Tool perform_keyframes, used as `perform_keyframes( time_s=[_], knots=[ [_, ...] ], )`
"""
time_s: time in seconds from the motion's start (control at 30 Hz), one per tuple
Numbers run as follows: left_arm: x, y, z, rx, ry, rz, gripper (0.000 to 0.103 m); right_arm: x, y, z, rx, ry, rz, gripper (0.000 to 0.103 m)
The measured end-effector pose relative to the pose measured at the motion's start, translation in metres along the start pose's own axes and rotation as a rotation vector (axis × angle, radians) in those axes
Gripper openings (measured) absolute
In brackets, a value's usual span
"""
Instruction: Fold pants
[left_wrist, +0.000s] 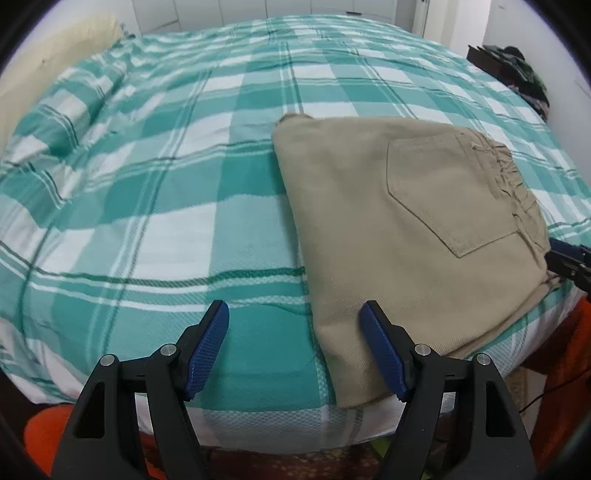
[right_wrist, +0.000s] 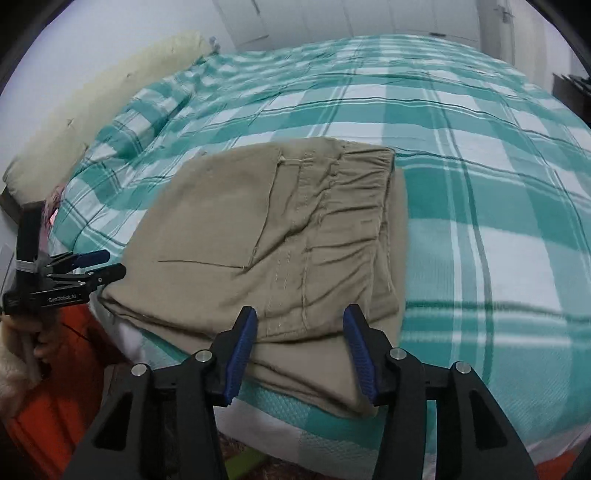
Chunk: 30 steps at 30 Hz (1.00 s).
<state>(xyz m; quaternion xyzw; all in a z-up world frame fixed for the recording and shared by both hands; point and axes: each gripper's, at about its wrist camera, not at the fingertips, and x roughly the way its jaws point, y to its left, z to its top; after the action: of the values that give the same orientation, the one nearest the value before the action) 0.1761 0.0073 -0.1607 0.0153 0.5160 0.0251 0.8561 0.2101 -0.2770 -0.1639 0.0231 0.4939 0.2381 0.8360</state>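
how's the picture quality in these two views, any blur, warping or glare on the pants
Left wrist view: sharp, even soft light, no glare; fisheye bulges the checked bedspread around the folded khaki pants. Right wrist view: same barrel warp and dark corners, slight blur on the pants and far bedspread.

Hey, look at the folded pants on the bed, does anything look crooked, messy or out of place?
Mostly tidy. The folded khaki pants sit at the near edge of the plaid bed cover, but the layers are not flush: a lower layer sticks out past the waistband on the right and near sides.
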Motion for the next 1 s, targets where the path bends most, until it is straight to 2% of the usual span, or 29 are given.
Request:
perform_keyframes(
  time_s=[0.17,0.33,0.37,0.4,0.47,0.5,0.53,0.57,0.6,0.63,0.7,0.77,0.87,0.97,1.0],
  knots=[
    [-0.001,-0.001,0.0,0.008,-0.004,0.027,0.077,-0.001,-0.007,0.0,0.058,0.014,0.035,0.053],
    [-0.005,0.001,0.002,0.005,-0.003,0.013,0.077,-0.004,-0.008,0.0,0.083,0.002,0.034,0.055],
    [-0.006,0.005,0.004,-0.009,-0.002,-0.01,0.079,-0.009,-0.009,0.001,0.089,-0.007,0.041,0.055],
    [-0.008,0.013,0.007,-0.044,0.0,-0.059,0.086,-0.014,-0.011,0.003,0.099,-0.021,0.051,0.056],
    [-0.008,0.038,0.015,-0.171,0.008,-0.224,0.093,-0.028,-0.024,0.01,0.156,-0.073,0.084,0.071],
    [-0.002,0.051,0.018,-0.247,0.029,-0.299,0.093,-0.037,-0.037,0.015,0.214,-0.101,0.109,0.086],
    [0.005,0.057,0.021,-0.295,0.058,-0.342,0.093,-0.042,-0.05,0.018,0.265,-0.118,0.125,0.091],
    [0.015,0.065,0.024,-0.333,0.095,-0.383,0.093,-0.044,-0.066,0.023,0.325,-0.12,0.141,0.091],
    [0.03,0.069,0.027,-0.352,0.134,-0.419,0.093,-0.037,-0.086,0.028,0.385,-0.078,0.177,0.091],
    [0.037,0.067,0.029,-0.349,0.155,-0.423,0.092,-0.028,-0.097,0.032,0.413,-0.036,0.211,0.09],
    [0.048,0.056,0.033,-0.317,0.19,-0.433,0.089,-0.005,-0.108,0.037,0.427,0.048,0.261,0.086],
    [0.055,0.037,0.035,-0.264,0.219,-0.486,0.089,0.02,-0.106,0.041,0.4,0.124,0.308,0.078],
    [0.065,0.019,0.035,-0.233,0.235,-0.446,0.089,0.046,-0.098,0.044,0.366,0.168,0.279,0.077],
    [0.065,0.013,0.037,-0.246,0.223,-0.421,0.09,0.06,-0.09,0.048,0.378,0.156,0.267,0.075],
    [0.063,0.011,0.038,-0.245,0.219,-0.409,0.083,0.062,-0.087,0.049,0.377,0.156,0.251,0.073]
  ],
)
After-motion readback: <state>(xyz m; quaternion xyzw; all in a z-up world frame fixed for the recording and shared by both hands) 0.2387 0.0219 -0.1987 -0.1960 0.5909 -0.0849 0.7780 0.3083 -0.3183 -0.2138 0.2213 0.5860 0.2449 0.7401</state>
